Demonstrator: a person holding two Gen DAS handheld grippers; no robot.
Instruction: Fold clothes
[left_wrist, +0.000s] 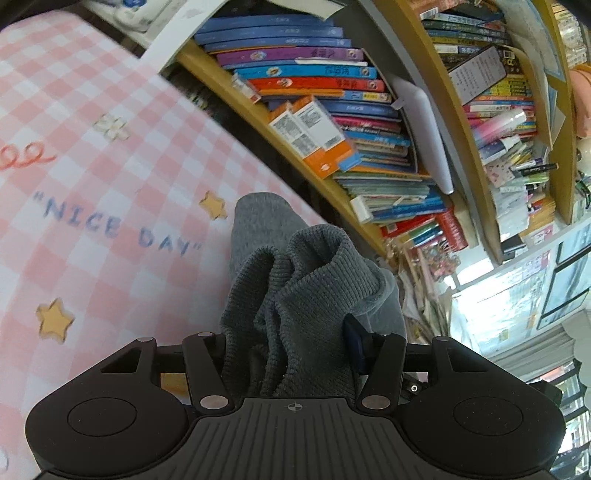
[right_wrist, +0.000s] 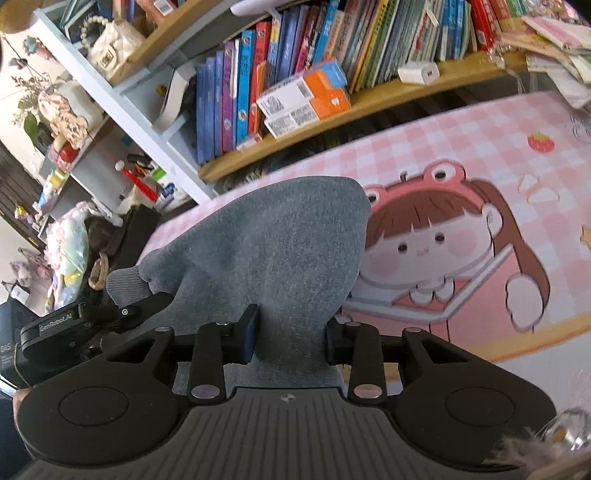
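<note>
A grey knitted garment (left_wrist: 314, 266) fills the left wrist view's centre, its ribbed cuff bunched in folds between the fingers of my left gripper (left_wrist: 291, 343), which is shut on it. Beyond the cuff the fabric hangs over the pink checked table mat (left_wrist: 92, 129). In the right wrist view a smoother stretch of the grey garment (right_wrist: 273, 243) rises from my right gripper (right_wrist: 291, 332), which is shut on its lower edge. The cloth is lifted and spread above the mat (right_wrist: 461, 147). At the left of that view, the left gripper (right_wrist: 122, 310) holds a ribbed edge (right_wrist: 125, 284).
A wooden bookshelf (left_wrist: 332, 110) packed with books stands right behind the table (right_wrist: 295, 74). Orange and white boxes (right_wrist: 306, 96) lie on its lowest board. White side shelves with trinkets (right_wrist: 74, 110) stand at the left. The mat shows a cartoon girl (right_wrist: 436, 240).
</note>
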